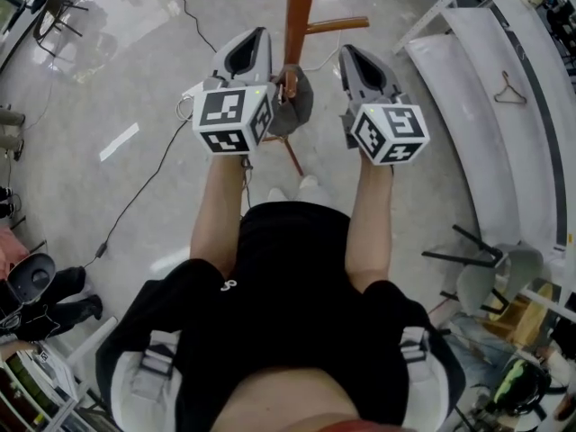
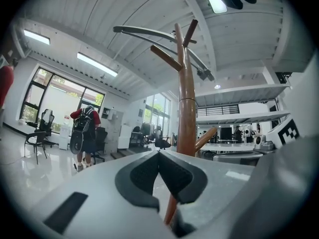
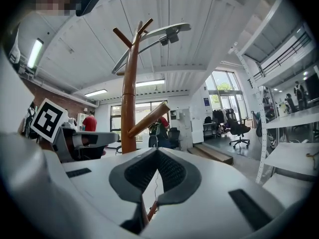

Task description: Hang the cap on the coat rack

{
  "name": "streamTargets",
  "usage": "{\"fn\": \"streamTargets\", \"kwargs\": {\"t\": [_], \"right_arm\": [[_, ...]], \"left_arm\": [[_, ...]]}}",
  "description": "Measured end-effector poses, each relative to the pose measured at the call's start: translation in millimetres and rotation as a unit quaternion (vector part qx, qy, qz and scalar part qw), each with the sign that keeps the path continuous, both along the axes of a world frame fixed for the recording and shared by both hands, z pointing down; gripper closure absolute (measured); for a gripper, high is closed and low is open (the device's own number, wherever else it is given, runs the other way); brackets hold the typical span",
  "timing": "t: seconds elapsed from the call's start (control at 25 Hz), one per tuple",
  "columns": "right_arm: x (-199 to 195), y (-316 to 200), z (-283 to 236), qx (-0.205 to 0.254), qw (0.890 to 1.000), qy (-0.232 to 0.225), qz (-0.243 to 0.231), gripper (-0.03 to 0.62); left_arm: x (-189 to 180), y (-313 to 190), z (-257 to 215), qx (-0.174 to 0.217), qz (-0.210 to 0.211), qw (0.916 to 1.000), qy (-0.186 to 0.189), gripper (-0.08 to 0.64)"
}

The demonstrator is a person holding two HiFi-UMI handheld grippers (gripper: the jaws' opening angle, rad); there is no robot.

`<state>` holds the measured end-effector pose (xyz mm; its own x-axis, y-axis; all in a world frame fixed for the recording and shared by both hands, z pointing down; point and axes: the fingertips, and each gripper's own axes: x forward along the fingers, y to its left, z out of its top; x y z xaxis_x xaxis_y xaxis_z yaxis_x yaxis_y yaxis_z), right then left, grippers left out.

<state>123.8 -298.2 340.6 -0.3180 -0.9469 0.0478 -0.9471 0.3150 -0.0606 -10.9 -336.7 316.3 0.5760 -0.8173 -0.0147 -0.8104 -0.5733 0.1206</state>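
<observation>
Cap looks hung, both tools let go

One cap (image 1: 297, 108) hangs against the pole of the one rack (image 1: 299, 7), just beside the left gripper (image 2: 159, 154) and between the two tools. Left and right gripper (image 3: 158, 151) are both clenched on nothing. Next, I judge: draw both back without knocking the cap
</observation>
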Motion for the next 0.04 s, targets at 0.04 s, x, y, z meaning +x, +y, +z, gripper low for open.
{"fn": "streamTargets", "kwargs": {"t": [0.04], "right_arm": [[2.6,-1.9,0.3,0.001,1.000,-0.002,0.003,0.597]], "left_arm": [[2.0,-1.8,0.4,0.000,0.002,1.0000,-0.001,0.560]]}}
